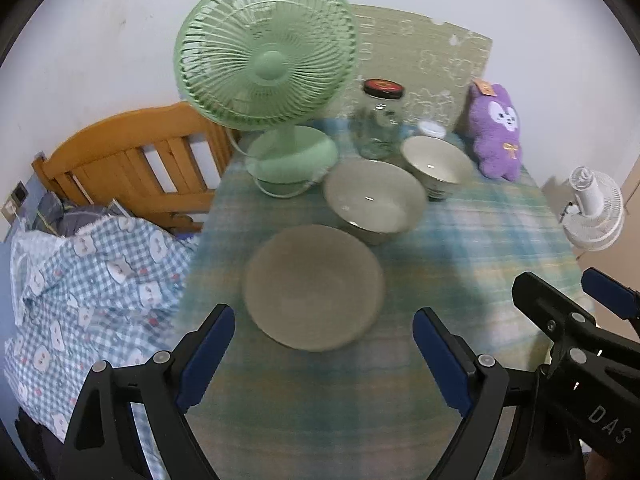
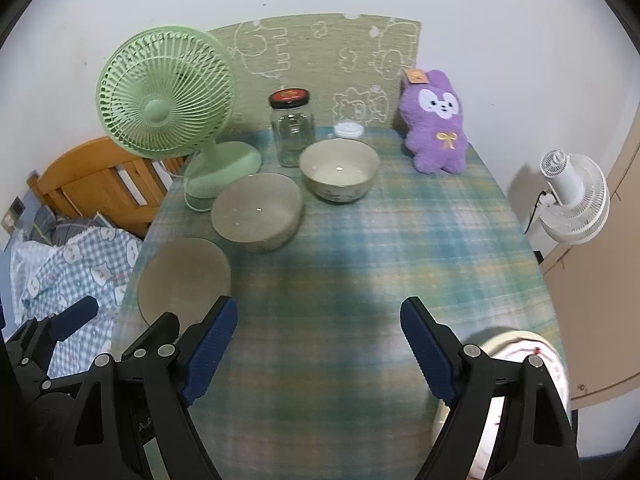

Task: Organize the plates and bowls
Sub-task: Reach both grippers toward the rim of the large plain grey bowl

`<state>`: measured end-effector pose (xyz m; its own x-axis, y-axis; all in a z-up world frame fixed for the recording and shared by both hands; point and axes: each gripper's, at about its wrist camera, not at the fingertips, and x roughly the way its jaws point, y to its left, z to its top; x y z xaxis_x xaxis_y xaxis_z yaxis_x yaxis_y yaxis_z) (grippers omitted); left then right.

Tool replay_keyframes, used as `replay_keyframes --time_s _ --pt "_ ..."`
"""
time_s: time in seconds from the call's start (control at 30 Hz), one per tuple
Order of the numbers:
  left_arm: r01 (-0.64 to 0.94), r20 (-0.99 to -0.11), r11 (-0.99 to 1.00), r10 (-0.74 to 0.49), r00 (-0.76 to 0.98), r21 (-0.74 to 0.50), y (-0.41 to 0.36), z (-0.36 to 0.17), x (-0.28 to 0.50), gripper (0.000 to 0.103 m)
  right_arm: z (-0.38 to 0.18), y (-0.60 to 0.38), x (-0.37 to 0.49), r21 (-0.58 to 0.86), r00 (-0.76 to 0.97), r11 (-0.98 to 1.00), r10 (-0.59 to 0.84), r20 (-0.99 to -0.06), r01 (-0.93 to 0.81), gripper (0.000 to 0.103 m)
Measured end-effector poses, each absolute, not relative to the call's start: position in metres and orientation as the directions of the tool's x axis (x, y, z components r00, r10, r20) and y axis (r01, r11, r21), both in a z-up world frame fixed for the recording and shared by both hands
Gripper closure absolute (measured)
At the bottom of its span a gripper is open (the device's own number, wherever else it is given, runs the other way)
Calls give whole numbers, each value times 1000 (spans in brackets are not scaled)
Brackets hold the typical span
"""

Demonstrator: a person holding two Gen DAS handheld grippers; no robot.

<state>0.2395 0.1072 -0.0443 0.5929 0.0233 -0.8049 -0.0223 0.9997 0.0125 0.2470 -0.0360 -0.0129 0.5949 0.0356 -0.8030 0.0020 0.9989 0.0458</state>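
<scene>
A grey plate [image 1: 314, 286] lies on the checked tablecloth, also in the right wrist view [image 2: 184, 278] at the left edge. Behind it stands a wide grey bowl [image 1: 374, 200] [image 2: 256, 210], and behind that a smaller cream bowl [image 1: 436, 162] [image 2: 340, 172]. My left gripper [image 1: 324, 354] is open and empty, just in front of the plate. My right gripper [image 2: 318, 348] is open and empty over the table's near middle; it shows in the left wrist view [image 1: 560, 300]. A white and red dish [image 2: 520, 392] sits under its right finger, partly hidden.
A green fan [image 2: 168, 96], a glass jar with a dark lid [image 2: 292, 128], a small white tub [image 2: 349, 129] and a purple plush toy [image 2: 436, 120] stand along the back. A bed with a checked quilt [image 1: 92, 276] is left; a white fan [image 2: 572, 196] is right.
</scene>
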Motion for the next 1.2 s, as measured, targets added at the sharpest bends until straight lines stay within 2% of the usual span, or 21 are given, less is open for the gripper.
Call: replay_keyframes --time_s 0.17,0.3,0.43,0.6,0.83,1.07,1.2 --pt "-17 -804 1000 24 595 18 132 -53 256 13 -22 -5 266 44 595 999 35 -803 1 19" --pt "-15 -811 1000 31 584 27 147 -66 272 19 -35 14 282 32 580 999 13 -815 21 22" --pt "-9 -815 999 42 578 45 159 -81 284 22 -53 29 298 33 553 999 10 -833 33 30" --pt "18 -836 999 16 548 31 168 -105 298 37 -76 46 312 22 524 999 4 -852 28 37" --pt "42 -858 999 -11 513 12 170 -127 310 47 -102 55 325 31 485 998 4 -875 47 50" --pt "64 -876 998 -20 482 13 167 -140 318 62 -118 60 332 48 450 998 19 -893 52 58" --pt "88 -890 996 -52 453 -13 164 -147 320 75 -124 64 333 77 432 996 51 -900 43 71"
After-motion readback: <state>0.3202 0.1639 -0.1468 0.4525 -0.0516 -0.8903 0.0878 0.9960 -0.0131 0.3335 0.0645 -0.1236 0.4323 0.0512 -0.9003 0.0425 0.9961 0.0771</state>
